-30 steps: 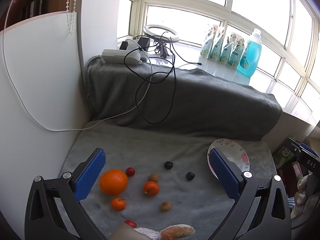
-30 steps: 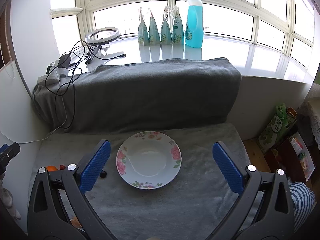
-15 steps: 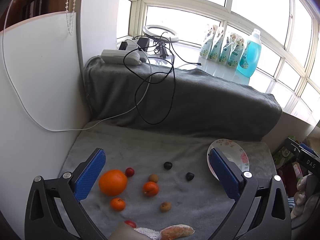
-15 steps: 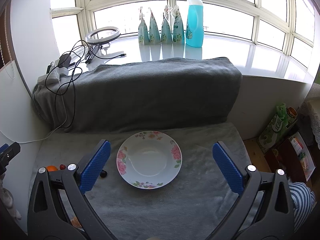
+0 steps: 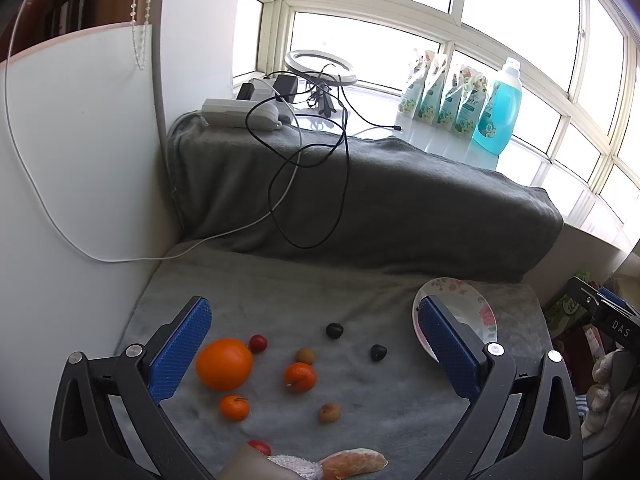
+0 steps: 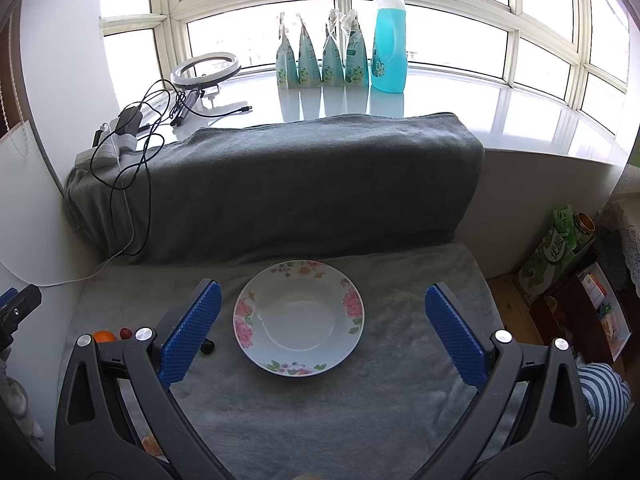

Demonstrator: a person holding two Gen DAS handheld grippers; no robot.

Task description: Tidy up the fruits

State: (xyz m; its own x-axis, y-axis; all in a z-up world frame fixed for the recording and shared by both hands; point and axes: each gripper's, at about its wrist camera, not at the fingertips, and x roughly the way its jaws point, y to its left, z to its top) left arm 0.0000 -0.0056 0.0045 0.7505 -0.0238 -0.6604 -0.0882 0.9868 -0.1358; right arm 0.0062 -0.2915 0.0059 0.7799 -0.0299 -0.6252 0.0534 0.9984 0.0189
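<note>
While both grippers hang above the grey-blanketed tabletop [image 6: 400, 420], neither has hold of anything. The left gripper [image 5: 316, 344] has its blue-padded fingers [image 5: 180, 352] spread wide, with the scattered fruit showing in the gap between them. The right gripper [image 6: 322, 328] is likewise spread wide, its fingers [image 6: 190, 332] flanking the floral plate [image 6: 244, 320] without touching it.

The plate holds no fruit and sits toward the far edge of the tabletop, nearer its right side; in the left wrist view it shows partly behind the right-hand finger pad [image 5: 480, 308].

The fruit lies on the left half of the tabletop. A large orange [image 5: 224, 364] sits nearest the left edge, with a small red fruit [image 5: 258, 343] just beside it on the far side. A small tangerine [image 5: 234, 407] lies just nearer than the orange, and a second tangerine [image 5: 300, 377] lies toward the middle. Two small brown fruits lie near that one: one [image 5: 305, 356] just beyond it, the other [image 5: 329, 413] on the near side. Two dark fruits lie farther toward the plate, one [image 5: 334, 330] and then another [image 5: 378, 352], apart from each other. Another red fruit [image 5: 260, 447] sits at the near edge, partly hidden.

A folded grey blanket [image 6: 280, 184] banks up along the far edge, with black cables [image 5: 308, 184] draped over it. On the windowsill behind stand a blue detergent bottle [image 6: 390, 40] and a row of pouches [image 6: 322, 56].
</note>
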